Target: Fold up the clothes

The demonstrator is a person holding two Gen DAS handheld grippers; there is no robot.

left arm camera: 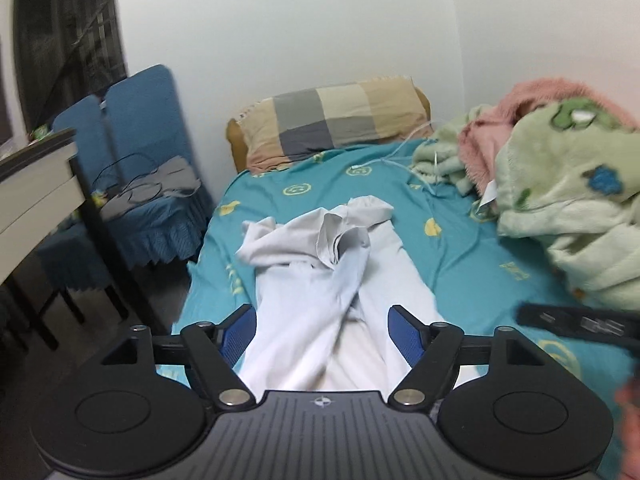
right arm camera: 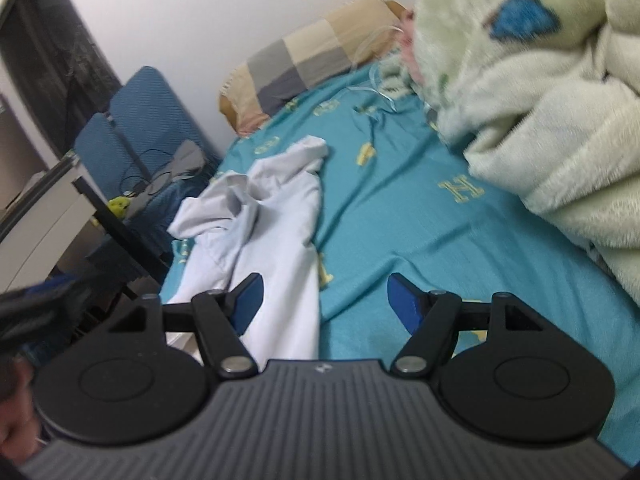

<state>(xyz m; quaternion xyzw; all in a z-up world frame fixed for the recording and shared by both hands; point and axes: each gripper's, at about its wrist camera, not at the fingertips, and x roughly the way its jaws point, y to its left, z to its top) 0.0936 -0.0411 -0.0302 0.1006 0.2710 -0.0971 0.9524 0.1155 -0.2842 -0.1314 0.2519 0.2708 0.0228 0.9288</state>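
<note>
A white, pale-bluish garment [left arm camera: 316, 276] lies crumpled lengthwise on the teal bed sheet [left arm camera: 452, 248], its far end bunched into folds. In the left wrist view my left gripper [left arm camera: 322, 316] hovers over the near part of the garment, jaws wide apart, the cloth beneath them and untouched by the blue pads [left arm camera: 404, 332]. My right gripper [right arm camera: 325, 284] is open too, to the right of the garment [right arm camera: 272, 216]. Its left finger [right arm camera: 248, 300] is over the cloth's edge and its right finger is over bare sheet [right arm camera: 400, 216]. Part of the right gripper shows as a black bar [left arm camera: 580, 320].
A checked pillow [left arm camera: 332, 120] lies at the head of the bed against the wall. A heap of green and pink fleece blankets [left arm camera: 560, 184] fills the bed's right side. Blue-covered chairs [left arm camera: 148, 168] and a white desk [left arm camera: 36, 200] stand to the left. A thin white cable [left arm camera: 396, 160] lies near the pillow.
</note>
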